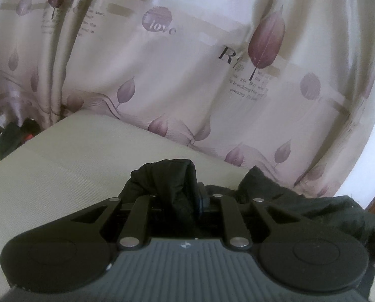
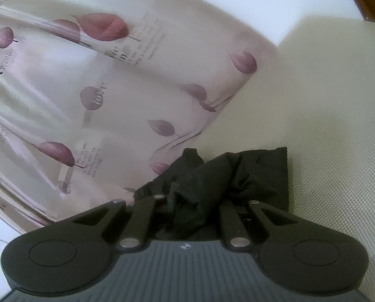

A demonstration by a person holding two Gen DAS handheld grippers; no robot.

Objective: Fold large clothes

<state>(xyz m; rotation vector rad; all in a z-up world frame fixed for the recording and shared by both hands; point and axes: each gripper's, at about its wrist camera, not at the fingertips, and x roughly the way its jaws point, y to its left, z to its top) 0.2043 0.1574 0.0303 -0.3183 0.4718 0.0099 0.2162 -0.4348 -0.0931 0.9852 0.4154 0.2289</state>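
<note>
Left wrist view: left hand-held gripper [image 1: 184, 201] has a bunched wad of the black garment [image 1: 313, 209] between its jaws, which stand narrow; the cloth fills the gap, so I read it as a grip. The rest of the garment trails off to the right of this gripper, crumpled over the beige surface [image 1: 61, 166]. Leaf-print curtain [image 1: 187, 75] hangs just behind the surface's far edge.

Right wrist view: right hand-held gripper [image 2: 187, 209] is pinched tight on another fold of the black garment [image 2: 250, 173]. From this gripper the cloth rises in a rumpled peak, with one flat squared corner lying on the beige surface [image 2: 325, 125] to its right, near the curtain [image 2: 86, 88].

Step, as judged: both ends are pinched and carried together, mid-fold; the piece is not yet laid flat.

Next move, as judged: draw the two grips apart to take up slack, lower the cloth onto the surface clear of the curtain, line up the edges.

Garment: thin, matte black, limp, creasing easily; type cannot be told.
</note>
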